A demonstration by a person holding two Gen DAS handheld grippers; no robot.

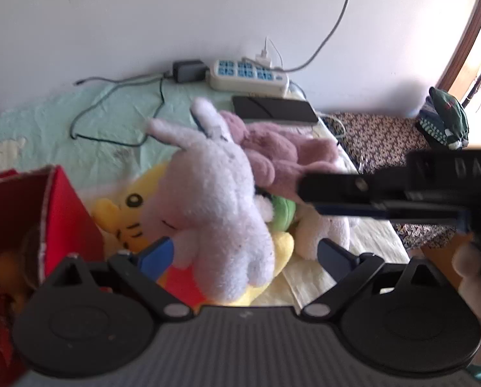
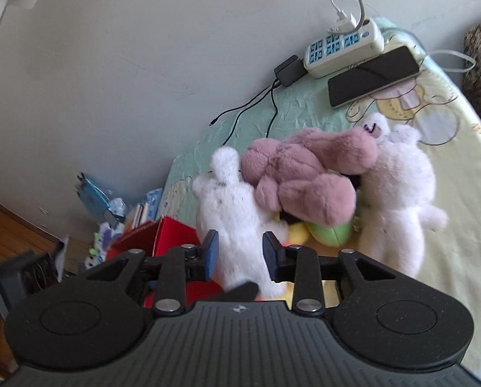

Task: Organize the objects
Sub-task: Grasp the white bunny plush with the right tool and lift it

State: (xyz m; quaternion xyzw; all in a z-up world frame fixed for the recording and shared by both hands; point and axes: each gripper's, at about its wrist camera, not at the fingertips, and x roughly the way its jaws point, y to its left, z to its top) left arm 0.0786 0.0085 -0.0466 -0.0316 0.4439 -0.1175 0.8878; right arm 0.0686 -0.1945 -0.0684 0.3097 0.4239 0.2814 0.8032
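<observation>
A white plush rabbit (image 1: 214, 200) hangs over a pile of soft toys on the bed sheet (image 1: 79, 122). My right gripper (image 2: 240, 251) is shut on the rabbit's (image 2: 237, 213) body, its blue pads pressed into the fur. My left gripper (image 1: 245, 254) is open wide around the rabbit's lower end, with the left pad close to the fur and the right pad clear of it. Under the rabbit lie a pink plush (image 2: 305, 180), a yellow tiger plush (image 1: 127, 213), a green toy (image 2: 330, 235) and another white plush (image 2: 398, 193). An open red box (image 1: 63, 213) stands at the left.
Along the wall lie a power strip (image 1: 247, 75), a black charger (image 1: 187, 71) with trailing cables, and a dark phone (image 1: 272, 109). A patterned cloth (image 1: 379, 135) covers the area to the right. Books and clutter (image 2: 137, 206) sit beyond the red box (image 2: 172, 232). A hand (image 1: 472, 274) grips the right tool.
</observation>
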